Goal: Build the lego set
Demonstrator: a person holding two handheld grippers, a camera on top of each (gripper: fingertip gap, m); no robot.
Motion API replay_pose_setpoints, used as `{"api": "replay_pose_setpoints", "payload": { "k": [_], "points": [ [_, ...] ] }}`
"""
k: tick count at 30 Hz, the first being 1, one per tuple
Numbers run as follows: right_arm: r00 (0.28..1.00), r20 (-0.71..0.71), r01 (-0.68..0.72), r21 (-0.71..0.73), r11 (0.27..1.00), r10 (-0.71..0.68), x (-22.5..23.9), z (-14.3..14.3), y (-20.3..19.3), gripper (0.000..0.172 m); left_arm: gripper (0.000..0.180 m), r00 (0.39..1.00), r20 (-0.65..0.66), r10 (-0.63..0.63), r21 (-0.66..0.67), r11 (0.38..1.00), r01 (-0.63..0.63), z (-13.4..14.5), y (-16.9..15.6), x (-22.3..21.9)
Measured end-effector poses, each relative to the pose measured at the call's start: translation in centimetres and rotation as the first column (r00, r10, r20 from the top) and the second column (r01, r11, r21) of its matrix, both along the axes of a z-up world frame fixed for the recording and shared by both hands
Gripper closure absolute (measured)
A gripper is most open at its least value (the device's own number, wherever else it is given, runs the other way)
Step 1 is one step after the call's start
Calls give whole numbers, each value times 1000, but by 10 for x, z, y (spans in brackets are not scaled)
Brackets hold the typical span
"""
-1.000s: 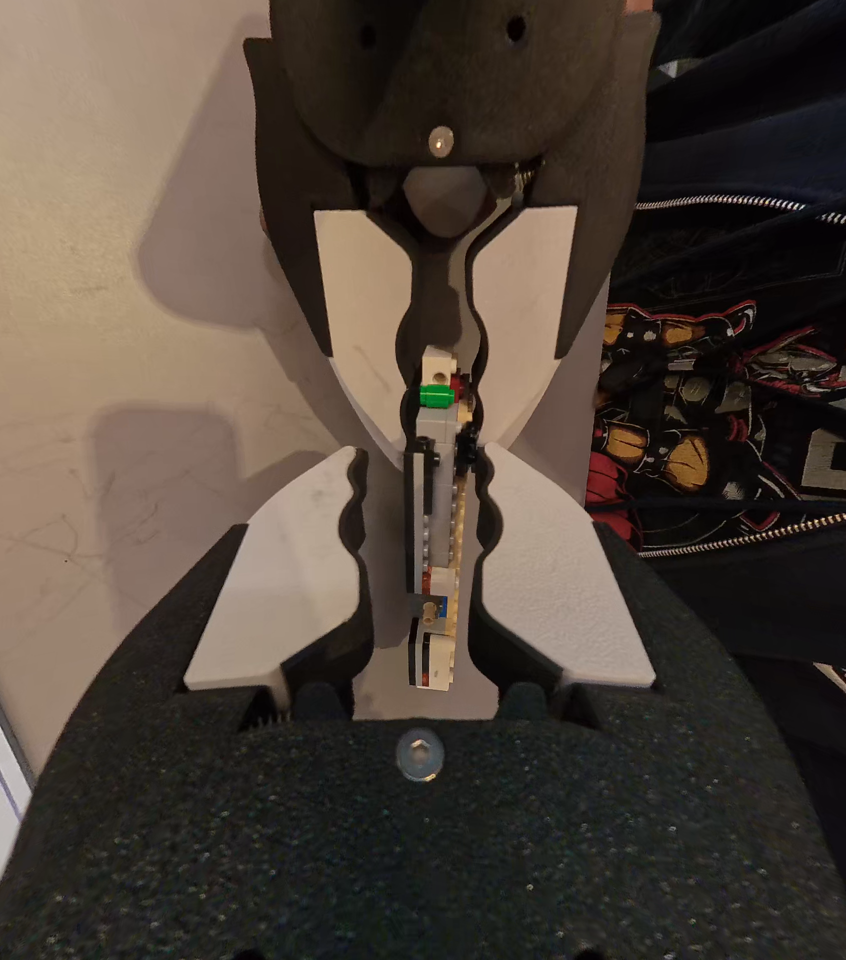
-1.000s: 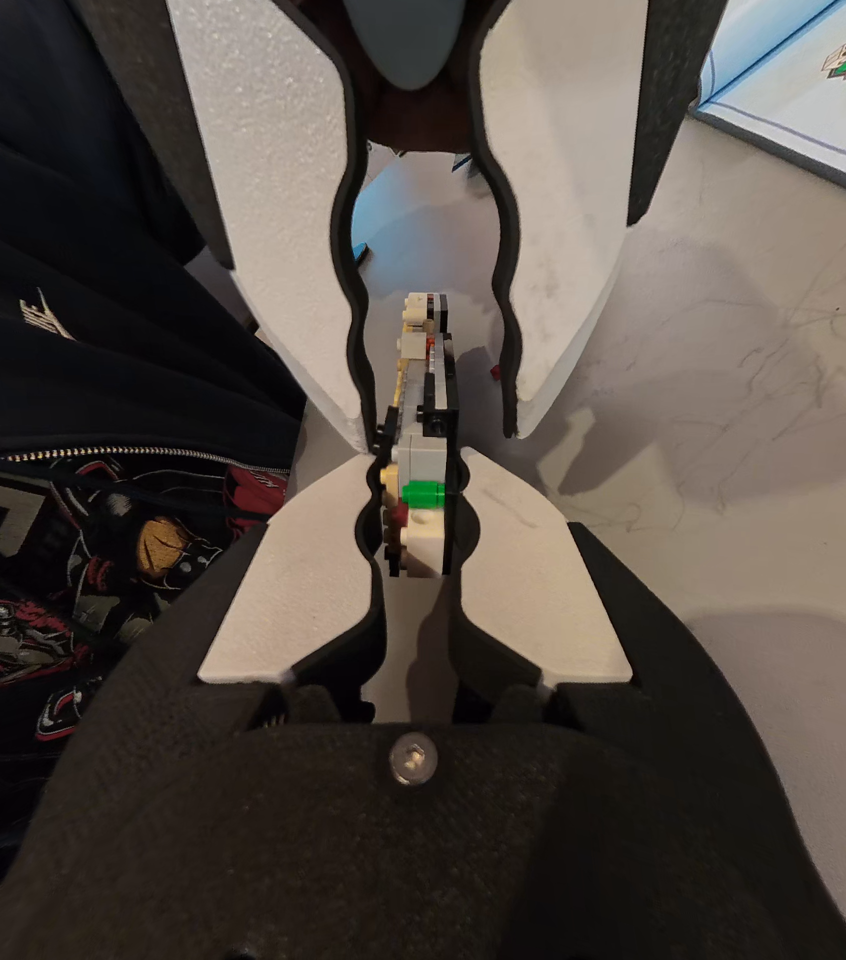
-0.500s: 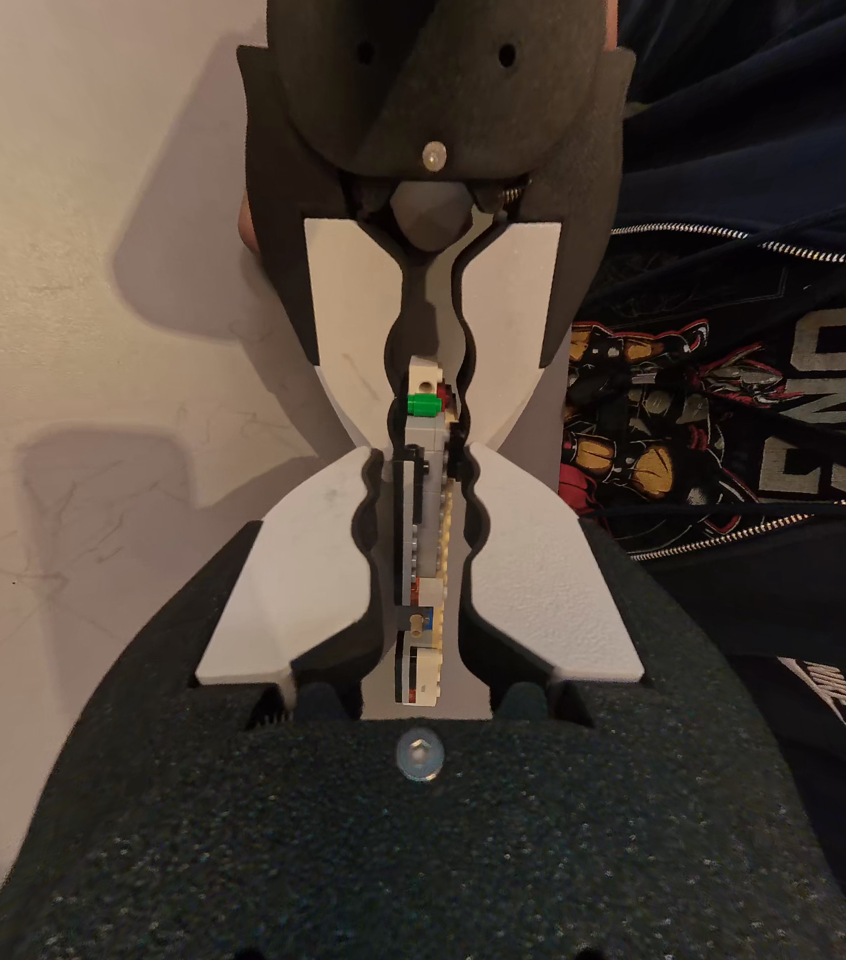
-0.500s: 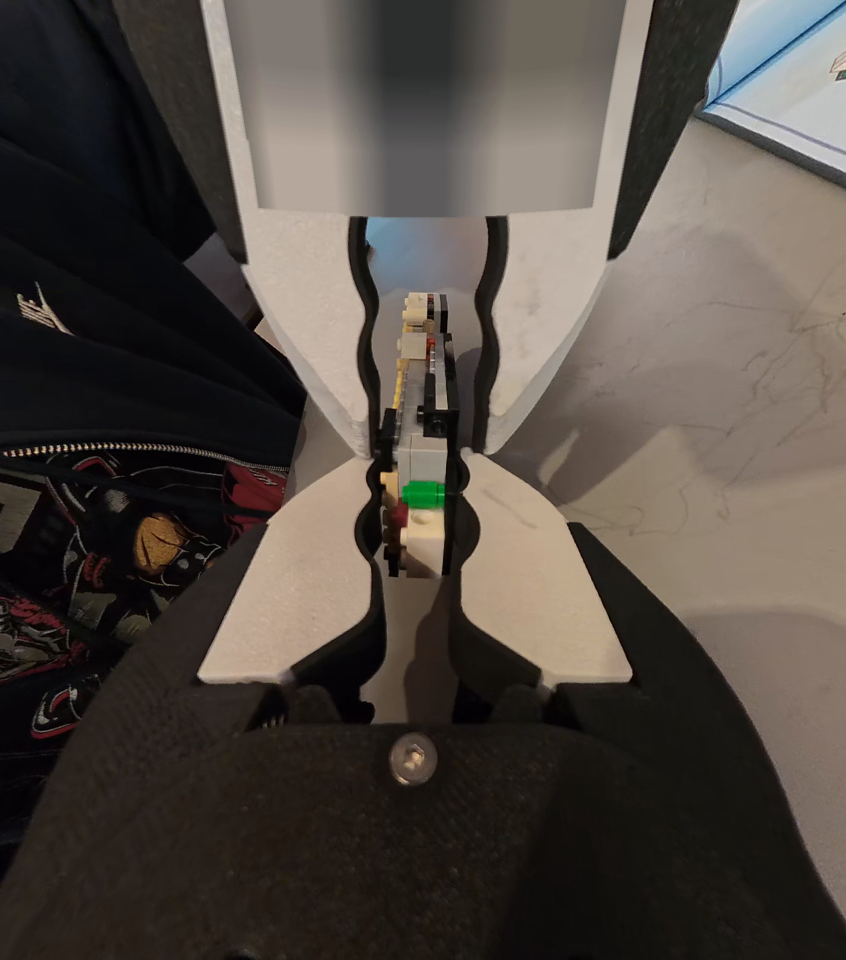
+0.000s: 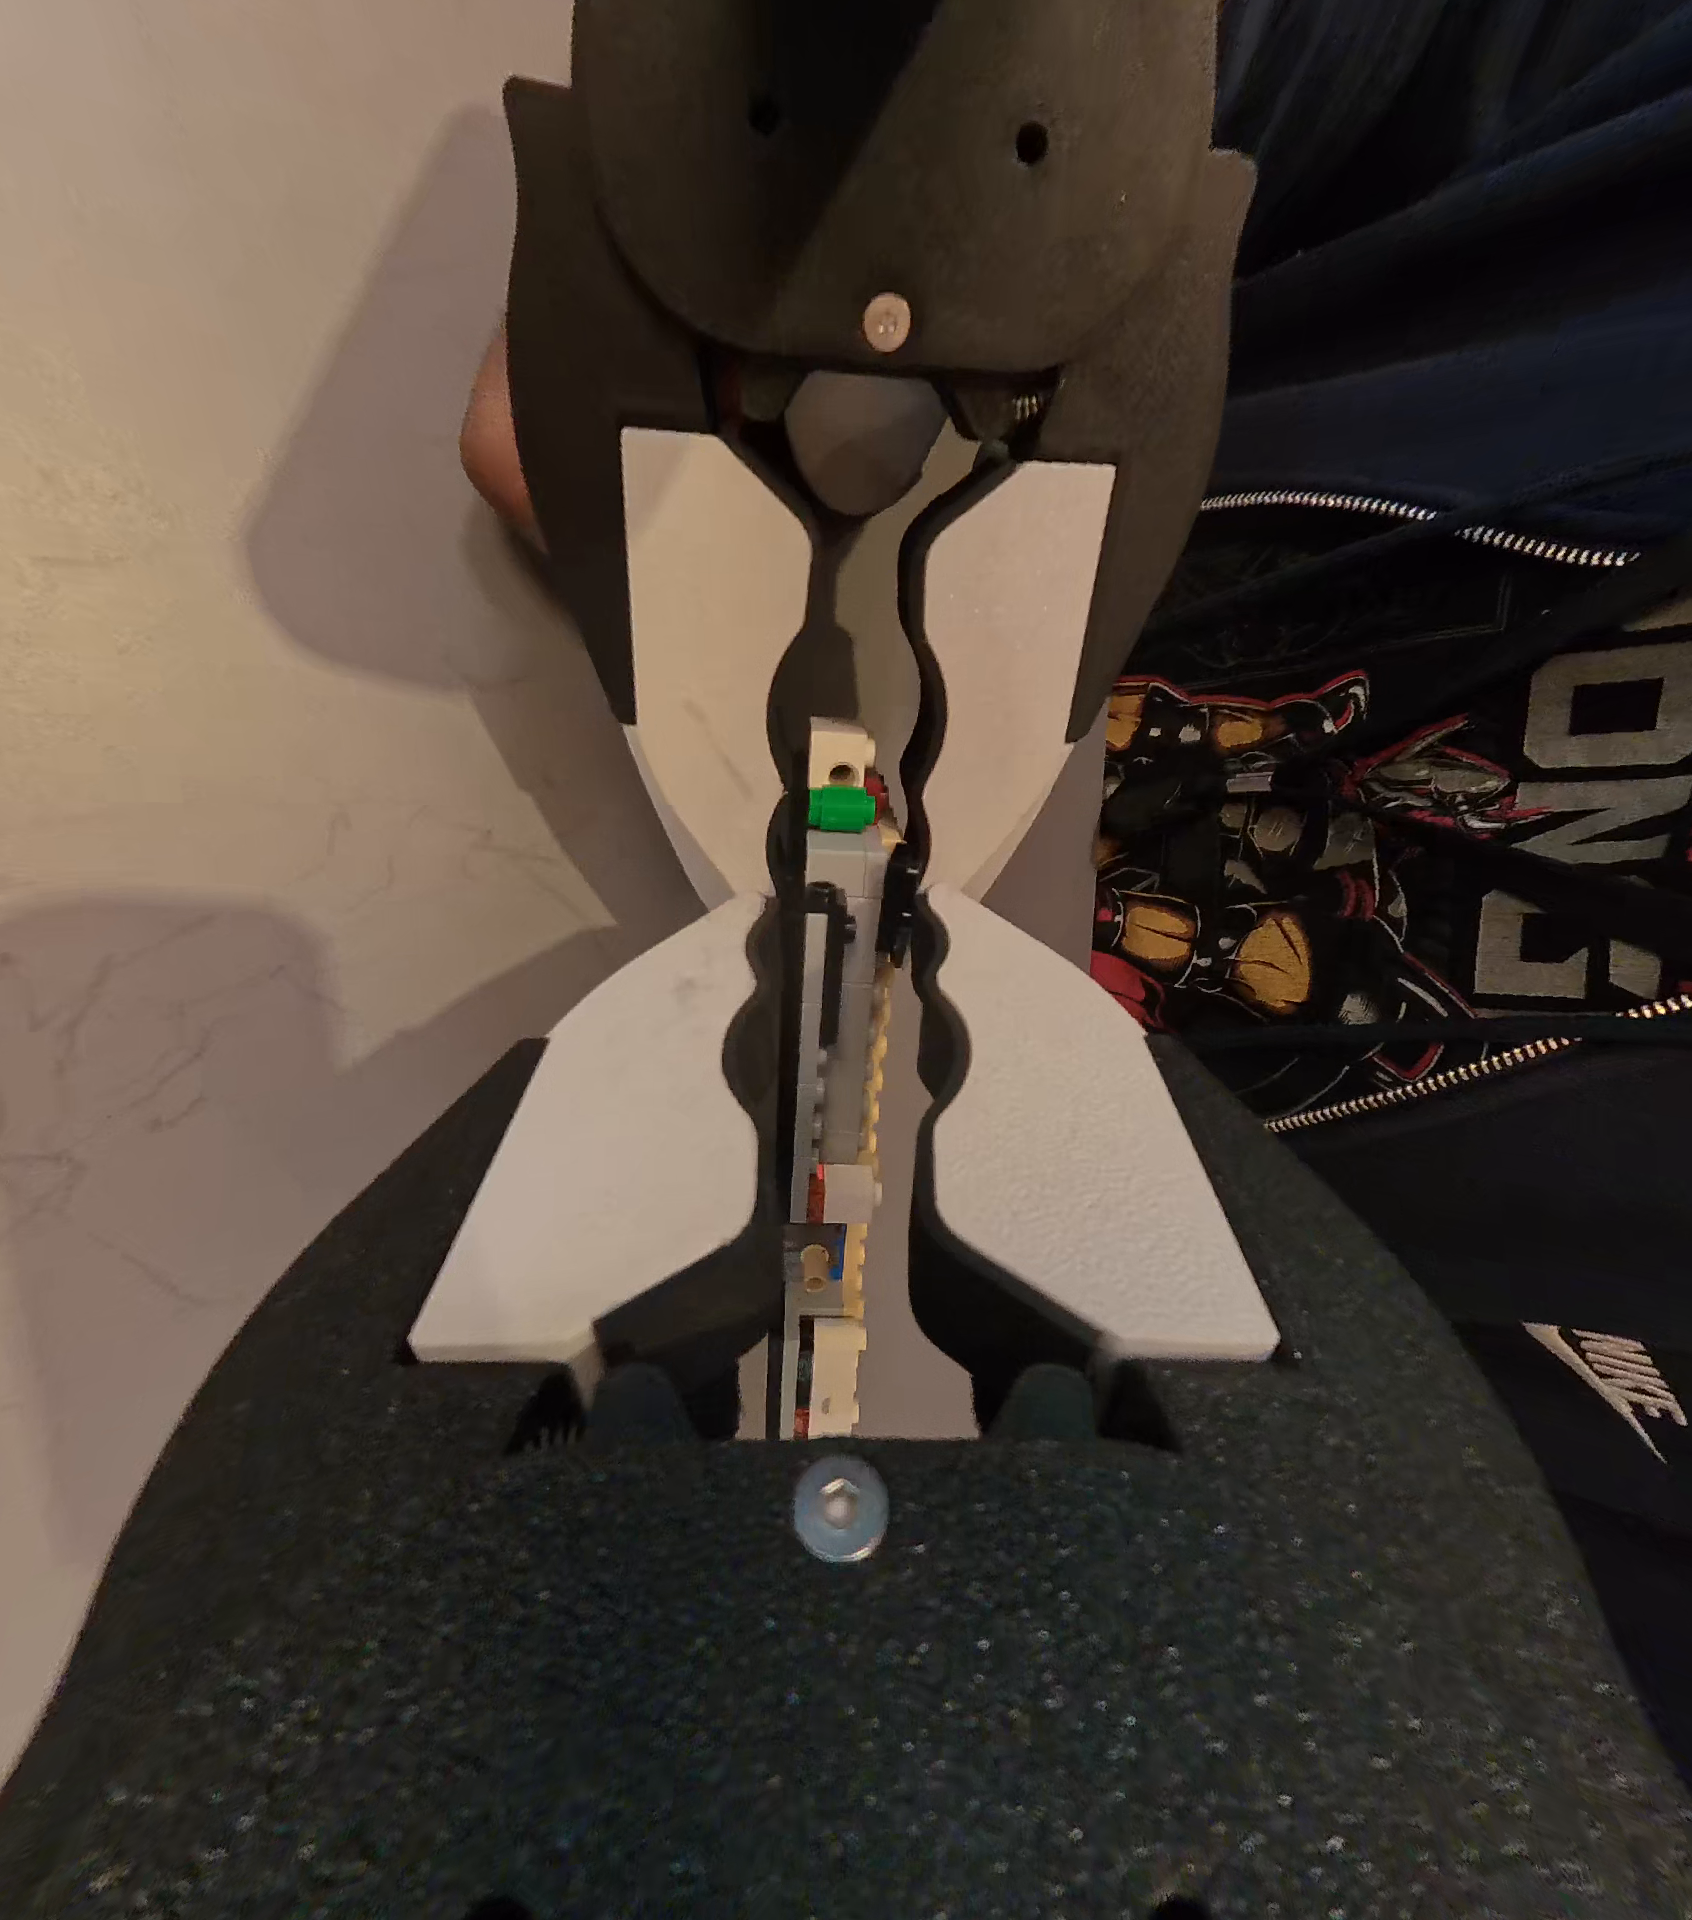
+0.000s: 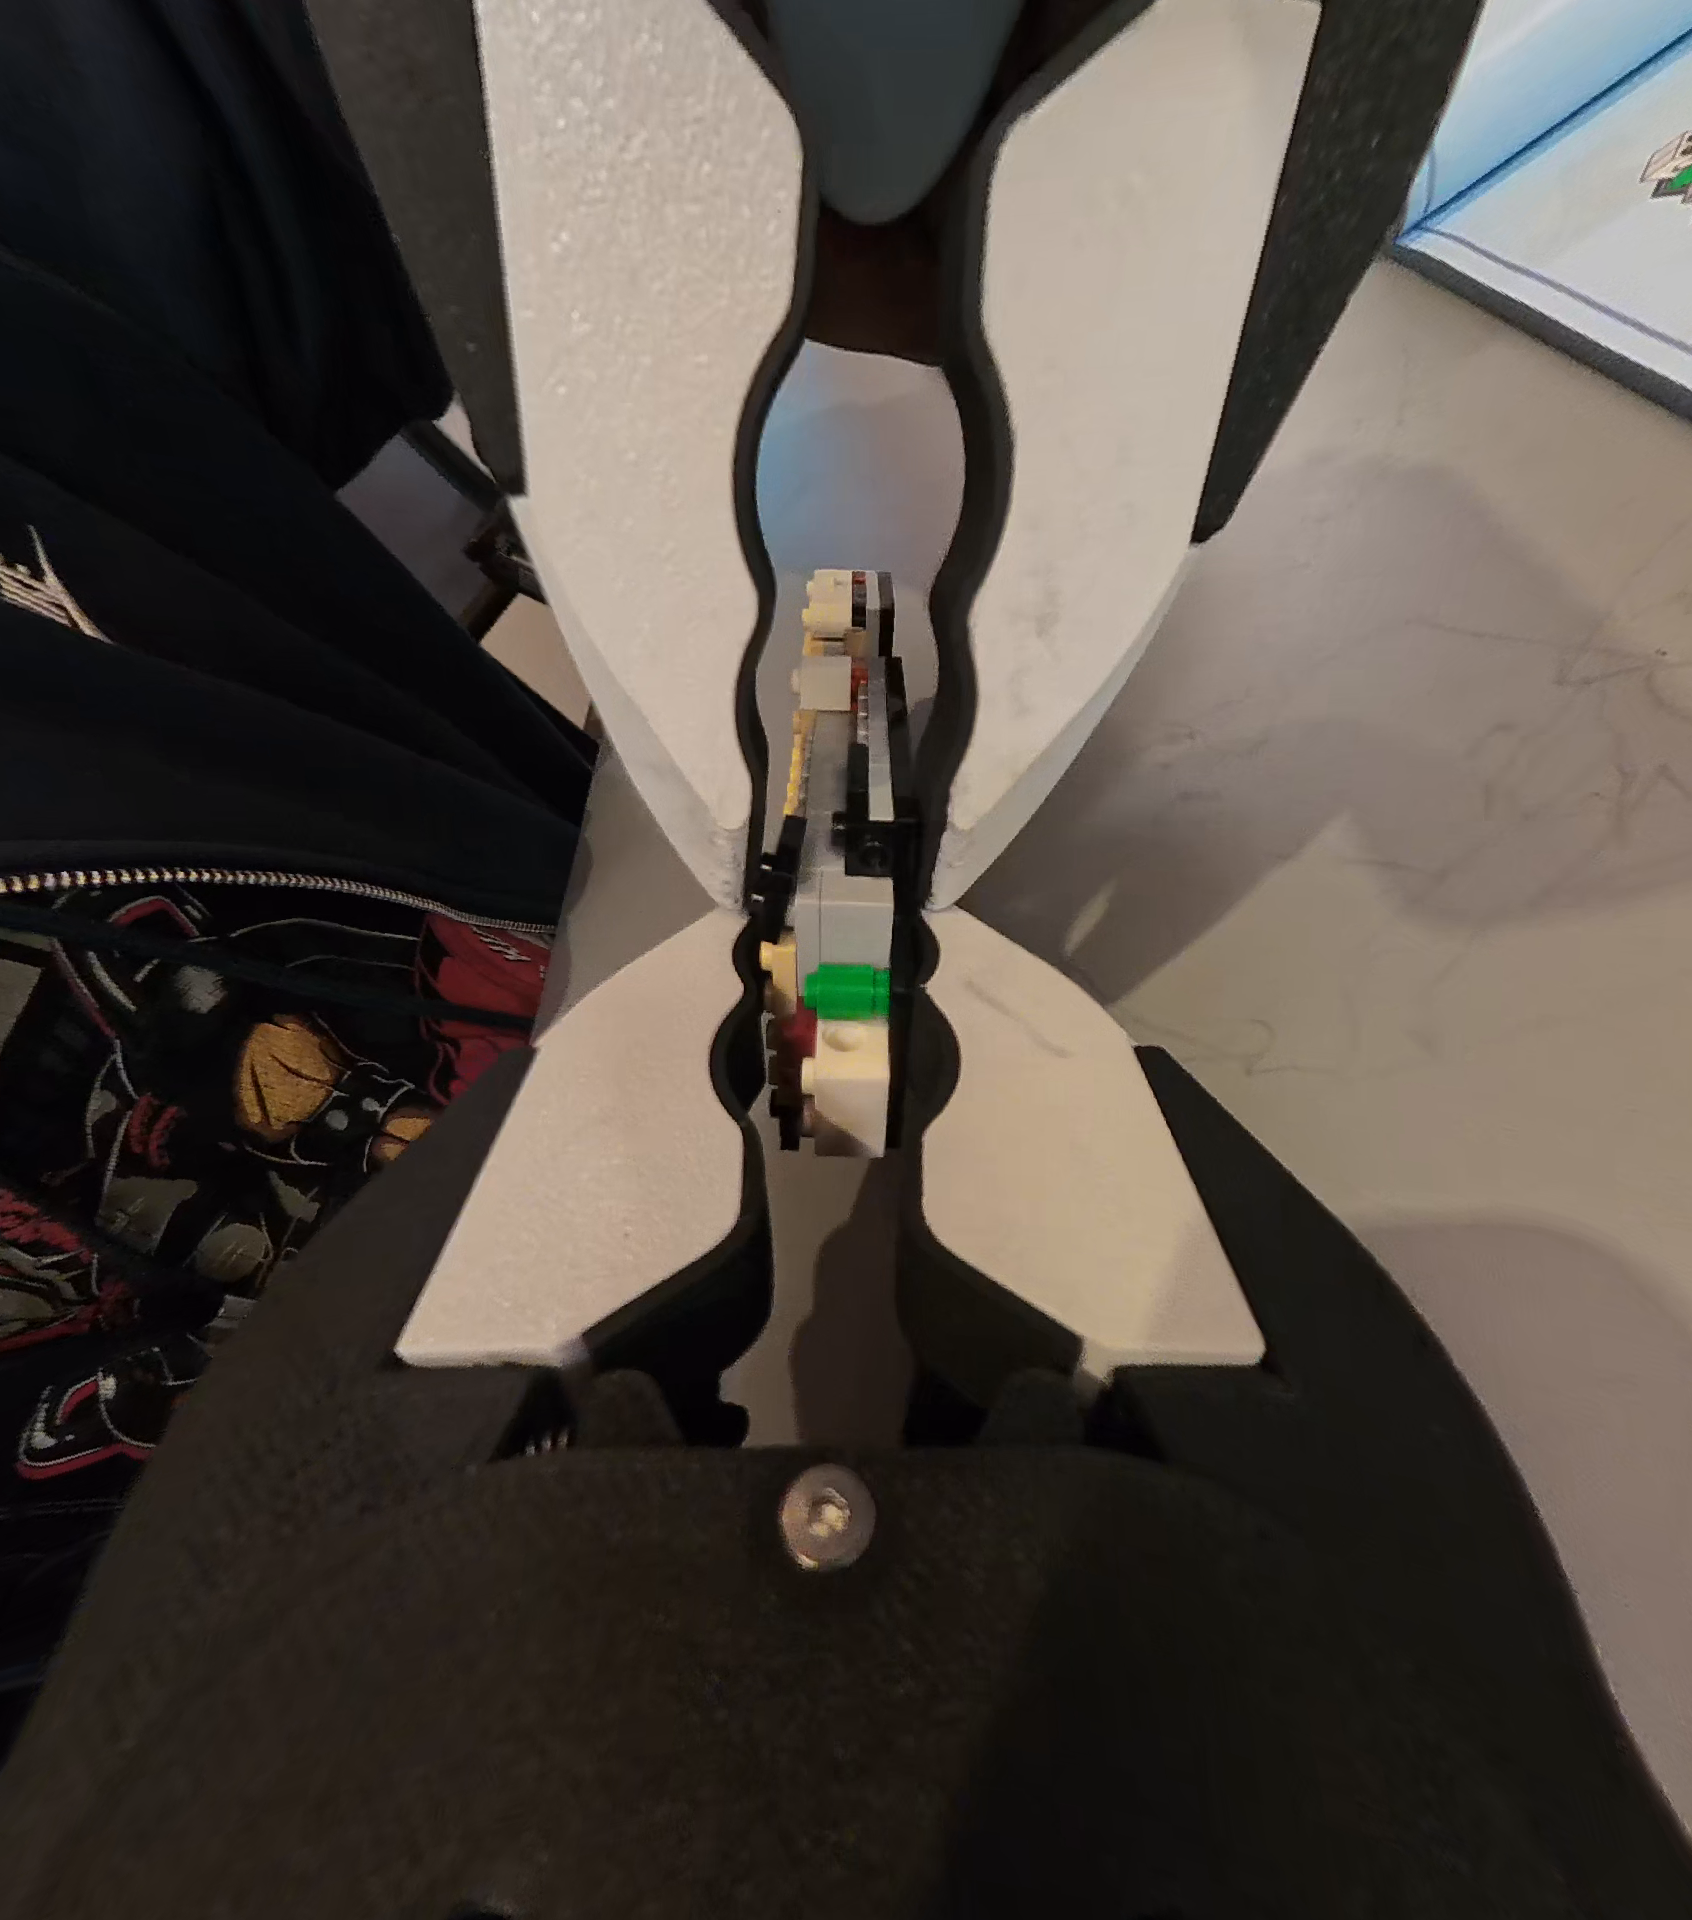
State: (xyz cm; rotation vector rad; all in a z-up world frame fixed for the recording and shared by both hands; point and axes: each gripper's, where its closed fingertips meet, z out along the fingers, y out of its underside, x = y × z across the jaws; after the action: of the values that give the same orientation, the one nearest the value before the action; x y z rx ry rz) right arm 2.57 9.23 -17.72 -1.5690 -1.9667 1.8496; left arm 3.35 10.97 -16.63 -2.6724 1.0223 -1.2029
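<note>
The two grippers meet nose to nose over the pale marbled tabletop (image 6: pixel 1444 831), and between them runs a long, thin brick-built strip (image 5: pixel 837 1039), made of grey, black, tan and white toy bricks with one small green round piece (image 5: pixel 840 808) near its far end in the left wrist view. The change is in the left gripper (image 5: pixel 842 914): a second ago its white fingers (image 5: pixel 613 1143) stood plainly wide of the strip, with a gap on both sides, and now they have drawn in until the wavy black pads sit against its flanks, at least near the tips. Further back a sliver of space shows on the right side of the strip, so I would not swear the hold is firm along its whole length. The right gripper (image 6: pixel 826 925) has not altered: its pads are clamped on the other end of the strip, just where the green piece (image 6: pixel 847 989) and a white brick (image 6: pixel 852 1101) sit. So the strip is now carried off the table by both grippers at once, one at each end, their fingertips almost touching in the middle. To my eye that looks like a shared hold, though which end is bearing the weight I cannot tell. Beside them is a person in a dark zipped hoodie (image 5: pixel 1444 520) over a printed shirt, and a light blue building-instruction page (image 6: pixel 1652 260) lies on the table at the far corner.
</note>
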Motion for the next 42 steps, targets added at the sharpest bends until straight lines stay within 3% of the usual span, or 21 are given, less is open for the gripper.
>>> {"api": "replay_pose_setpoints", "payload": {
  "k": [13, 37, 39, 42],
  "points": [
    [1000, 23, -9, 25, 1000, 8, 0, -5, -2, 149, 156, 998, -61, -3, 25, 1000, 4, -5, -2, 2],
    [1000, 21, -24, 45, 999, 23, 1, -7, -6, 148, 158, 998, -48, 30, 57, 998, -28, -5, -5, 4],
    [1000, 18, -18, 37, 999, 17, 1, -6, -5, 148, 156, 999, -45, 30, 81, 996, -26, -4, -4, 4],
    [1000, 18, -4, 27, 1000, 4, 0, -5, -2, 148, 138, 999, -34, 35, 74, 997, -33, -3, -8, 3]
  ]
}}
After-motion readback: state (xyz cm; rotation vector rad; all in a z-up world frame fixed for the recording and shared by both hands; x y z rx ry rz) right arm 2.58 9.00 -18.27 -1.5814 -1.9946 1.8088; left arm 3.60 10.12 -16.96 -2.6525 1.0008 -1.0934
